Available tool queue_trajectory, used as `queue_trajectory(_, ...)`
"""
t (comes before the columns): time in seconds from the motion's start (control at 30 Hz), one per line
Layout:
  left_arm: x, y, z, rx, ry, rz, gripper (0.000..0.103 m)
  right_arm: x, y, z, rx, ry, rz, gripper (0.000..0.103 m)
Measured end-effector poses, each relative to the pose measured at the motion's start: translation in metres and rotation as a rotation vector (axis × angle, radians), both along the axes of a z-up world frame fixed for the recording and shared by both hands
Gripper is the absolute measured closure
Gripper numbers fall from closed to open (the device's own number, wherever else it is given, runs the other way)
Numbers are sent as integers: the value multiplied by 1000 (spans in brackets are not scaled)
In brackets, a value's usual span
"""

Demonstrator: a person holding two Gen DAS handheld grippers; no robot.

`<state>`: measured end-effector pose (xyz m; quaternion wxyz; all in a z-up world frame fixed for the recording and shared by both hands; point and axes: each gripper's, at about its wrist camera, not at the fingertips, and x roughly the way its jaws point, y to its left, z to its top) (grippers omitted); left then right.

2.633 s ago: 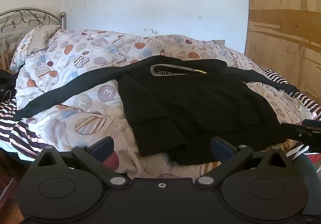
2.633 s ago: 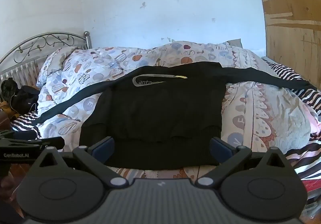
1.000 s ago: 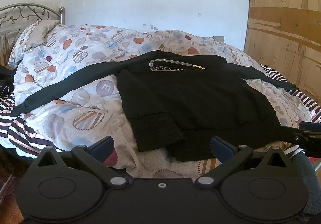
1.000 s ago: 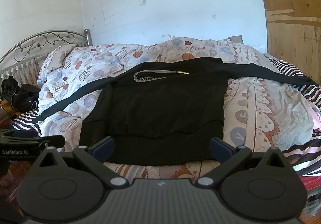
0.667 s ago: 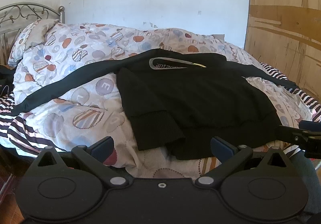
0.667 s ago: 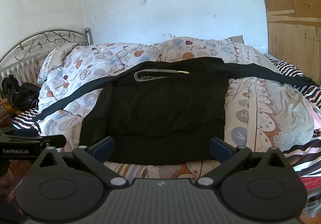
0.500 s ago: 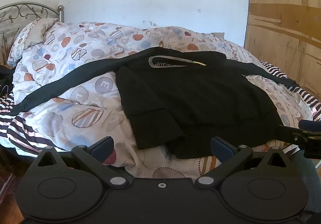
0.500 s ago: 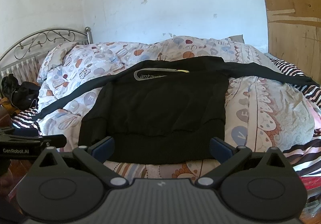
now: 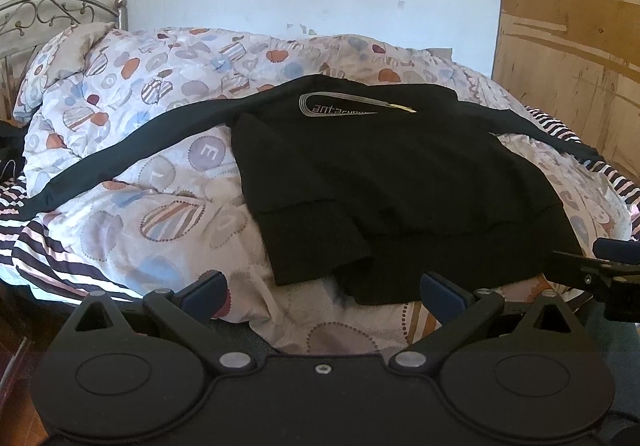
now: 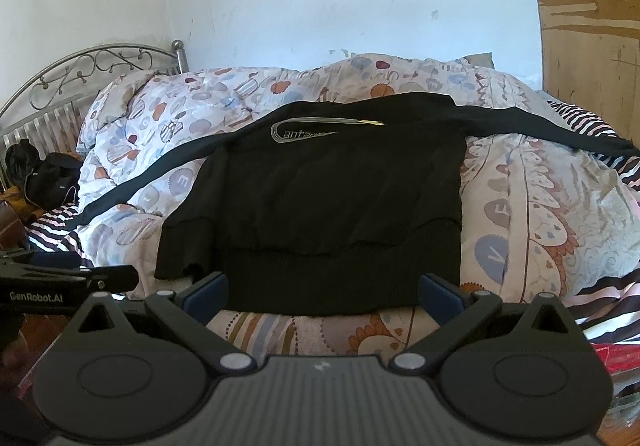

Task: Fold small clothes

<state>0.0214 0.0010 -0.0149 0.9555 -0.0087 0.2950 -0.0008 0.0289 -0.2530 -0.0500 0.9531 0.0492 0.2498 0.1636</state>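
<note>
Spread flat on the bed's patterned duvet [image 9: 168,182], the black sweatshirt [image 10: 332,198] is not yet folded; both jaws are held open, and a sleeve probably needs gripping next.

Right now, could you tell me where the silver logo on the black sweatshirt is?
The silver logo sits on the far end of the black sweatshirt, near the collar, left of centre in both wrist views, with the patterned duvet beyond.

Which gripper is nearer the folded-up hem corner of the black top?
Left. The left gripper sits just below that hem corner; the right gripper faces the hem's middle, further right.
</note>
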Motion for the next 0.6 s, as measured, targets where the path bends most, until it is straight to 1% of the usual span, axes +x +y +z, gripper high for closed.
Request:
queue_trajectory(0.13,8,0,-1,4,13,1,1,7,1,1,-6,8,-6,0)
queue_trajectory(0.4,38,3,5,7,5,-1,1,38,-1,9,-38,61,-84,0)
queue_trajectory(0.47,48,3,7,7,8,-7,1,47,-5,11,-29,90,-109,0)
queue_trajectory(0.6,78,4,13,3,38,6,1,79,-22,16,20,195,-157,0)
